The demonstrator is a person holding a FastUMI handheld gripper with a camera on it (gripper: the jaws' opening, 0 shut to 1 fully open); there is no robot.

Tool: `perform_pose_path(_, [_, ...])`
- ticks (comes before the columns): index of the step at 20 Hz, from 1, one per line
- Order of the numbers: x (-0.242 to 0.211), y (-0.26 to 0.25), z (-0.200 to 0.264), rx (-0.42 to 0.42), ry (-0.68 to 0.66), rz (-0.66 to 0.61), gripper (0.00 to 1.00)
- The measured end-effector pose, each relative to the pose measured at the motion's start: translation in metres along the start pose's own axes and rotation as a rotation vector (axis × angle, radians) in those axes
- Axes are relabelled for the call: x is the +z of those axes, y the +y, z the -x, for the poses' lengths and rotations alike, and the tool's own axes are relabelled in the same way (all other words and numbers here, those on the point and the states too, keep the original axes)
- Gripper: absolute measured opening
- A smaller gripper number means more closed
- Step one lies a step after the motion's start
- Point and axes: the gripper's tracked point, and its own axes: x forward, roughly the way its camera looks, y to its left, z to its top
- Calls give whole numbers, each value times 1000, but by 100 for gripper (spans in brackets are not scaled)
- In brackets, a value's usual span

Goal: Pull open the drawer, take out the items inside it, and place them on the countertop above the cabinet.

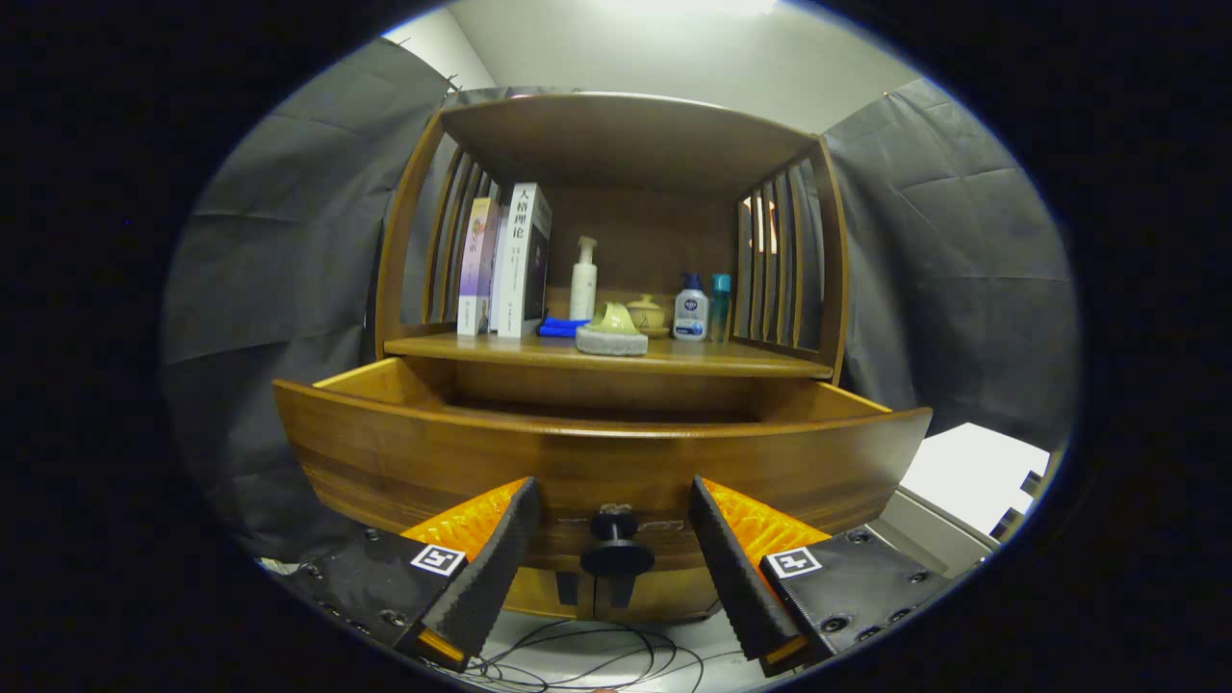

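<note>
A wooden cabinet stands ahead with its drawer pulled out toward me. The drawer's dark round knob sits on its front panel, right between my fingers and not touched by either. My gripper is open, its fingertips close to the drawer front on both sides of the knob. From this low angle the drawer's front wall hides what lies inside. The countertop above the drawer carries a grey-and-yellow sponge, a blue cloth, books and bottles.
On the countertop stand a white pump bottle, a small lidded pot, a white bottle with a blue cap and a teal bottle. Slatted side panels close the shelf. Black cables lie on the floor below.
</note>
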Motion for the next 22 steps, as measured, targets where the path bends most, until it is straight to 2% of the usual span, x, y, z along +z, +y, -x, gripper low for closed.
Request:
perform_pose_path(10, [0,4,-12,47,-10,-47,96])
perform_pose_path(22, [11,6,-66,61,29,-67,97])
